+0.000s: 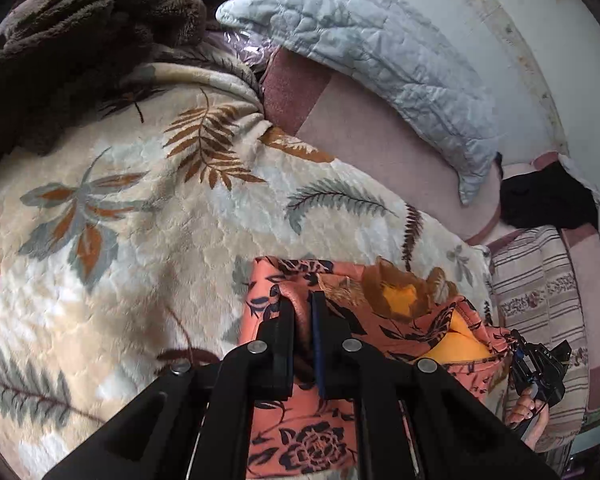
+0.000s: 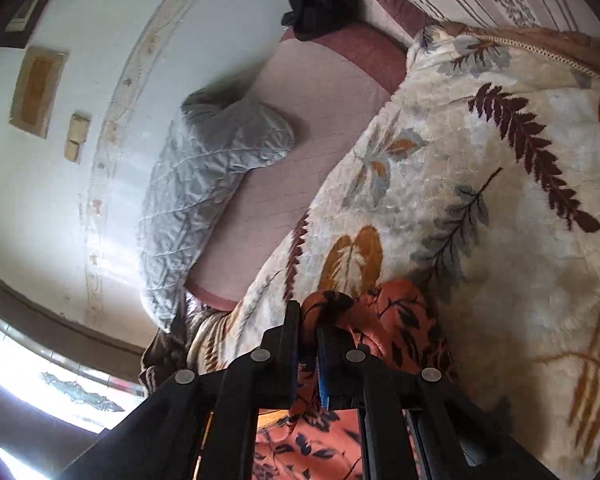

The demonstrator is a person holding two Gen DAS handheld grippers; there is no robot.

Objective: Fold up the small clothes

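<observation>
The left tool point(image 1: 303, 300) is pinching a fold of the orange floral garment point(image 1: 312, 436) between its nearly closed fingers, the cloth spreading below and to its right over the leaf-patterned blanket point(image 1: 140, 216). The right tool point(image 2: 308, 316) is likewise clamping a bunched edge of the garment point(image 2: 384, 320), which is lying just ahead of it on the blanket point(image 2: 480, 184). A grey quilted pillow point(image 1: 364, 52) is resting well beyond the left tool.

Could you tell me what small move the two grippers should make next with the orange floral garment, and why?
Probably lift both ends together and draw them apart to pull the cloth flat. The left gripper and right gripper are each shut on a bunched edge of the orange floral garment, which hangs crumpled over the leaf-print blanket, so no clean fold line shows yet.
</observation>
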